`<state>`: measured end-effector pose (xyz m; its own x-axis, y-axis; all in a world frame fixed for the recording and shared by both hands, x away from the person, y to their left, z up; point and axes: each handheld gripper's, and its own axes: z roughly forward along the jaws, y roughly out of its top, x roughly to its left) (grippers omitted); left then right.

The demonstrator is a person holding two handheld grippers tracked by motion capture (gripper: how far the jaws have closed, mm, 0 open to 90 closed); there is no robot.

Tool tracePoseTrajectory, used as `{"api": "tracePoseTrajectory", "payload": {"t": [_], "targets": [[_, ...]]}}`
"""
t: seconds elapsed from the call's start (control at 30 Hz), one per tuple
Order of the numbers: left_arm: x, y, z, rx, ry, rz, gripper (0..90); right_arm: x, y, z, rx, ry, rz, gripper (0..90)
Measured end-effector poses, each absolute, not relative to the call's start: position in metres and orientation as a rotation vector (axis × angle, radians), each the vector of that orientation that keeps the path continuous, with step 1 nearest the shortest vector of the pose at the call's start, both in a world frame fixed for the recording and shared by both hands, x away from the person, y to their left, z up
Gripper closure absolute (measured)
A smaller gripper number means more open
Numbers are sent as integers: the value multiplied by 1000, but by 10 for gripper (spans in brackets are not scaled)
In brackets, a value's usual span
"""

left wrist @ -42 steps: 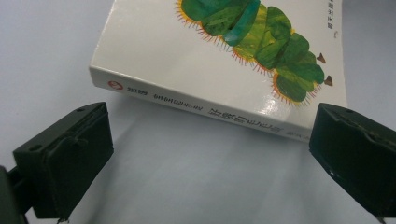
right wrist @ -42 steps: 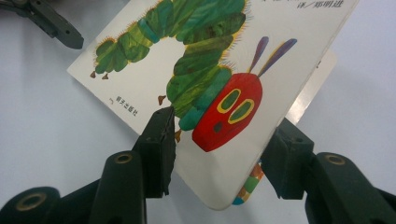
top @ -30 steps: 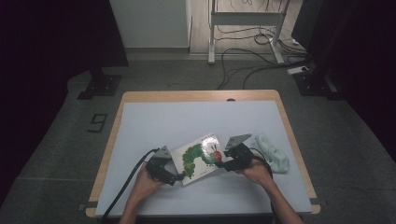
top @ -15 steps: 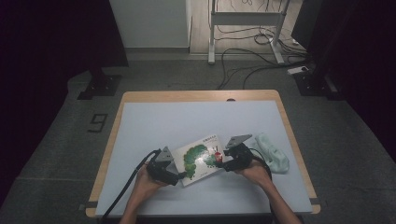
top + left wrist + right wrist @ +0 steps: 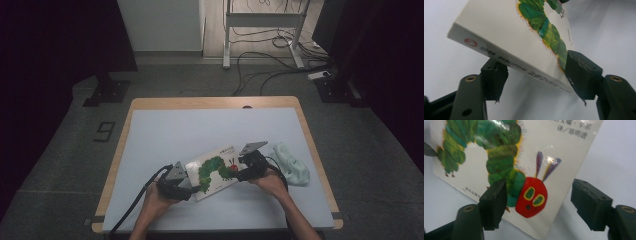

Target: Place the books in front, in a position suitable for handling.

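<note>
Green and red against white: a picture book (image 5: 216, 170) with a caterpillar on its cover sits near the front of a pale blue-grey table (image 5: 200, 130), slightly right of centre, between a person's two hand-held grippers. Seen from the high view, the left gripper (image 5: 192, 187) meets the book's near-left corner, while the right gripper (image 5: 241, 175) sits at its right edge, beside the caterpillar's red head. A crumpled pale cloth (image 5: 292, 162) lies on the table just right of the right hand (image 5: 272, 182).

From the left gripper view, the book (image 5: 524, 32) appears tilted, its spine edge lifted clear of the tabletop. The left gripper's (image 5: 537, 75) jaws have just been closing and now straddle that edge, one below the spine, the other lying against the cover at the caterpillar's tail; whether both pads press firmly cannot be told.

From the right gripper view, the right gripper's (image 5: 539, 202) jaws have just been opening and stand spread. One overlaps the cover near the caterpillar's head, the other hangs off the book's (image 5: 499, 157) right edge over bare table, clear of it, so nothing is pinched on that side.
</note>
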<state>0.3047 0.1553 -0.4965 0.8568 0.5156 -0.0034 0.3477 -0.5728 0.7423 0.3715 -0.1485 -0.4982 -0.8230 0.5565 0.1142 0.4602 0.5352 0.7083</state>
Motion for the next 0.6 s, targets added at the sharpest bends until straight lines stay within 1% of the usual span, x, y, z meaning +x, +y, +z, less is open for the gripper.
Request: {"api": "tracePoseTrajectory", "payload": {"t": [0.07, 0.17, 0.37, 0.6], "targets": [[304, 155, -496, 2230, 625, 272, 379, 371, -148, -497, 881, 2634, 1186, 318], [303, 156, -493, 2215, 624, 276, 430, 371, -147, -495, 877, 2615, 1187, 352], [303, 153, -489, 2225, 632, 320, 452, 372, -146, -489, 890, 2587, 1202, 362], [302, 153, -481, 2203, 619, 379, 563, 373, -148, -484, 884, 2537, 1241, 392]]}}
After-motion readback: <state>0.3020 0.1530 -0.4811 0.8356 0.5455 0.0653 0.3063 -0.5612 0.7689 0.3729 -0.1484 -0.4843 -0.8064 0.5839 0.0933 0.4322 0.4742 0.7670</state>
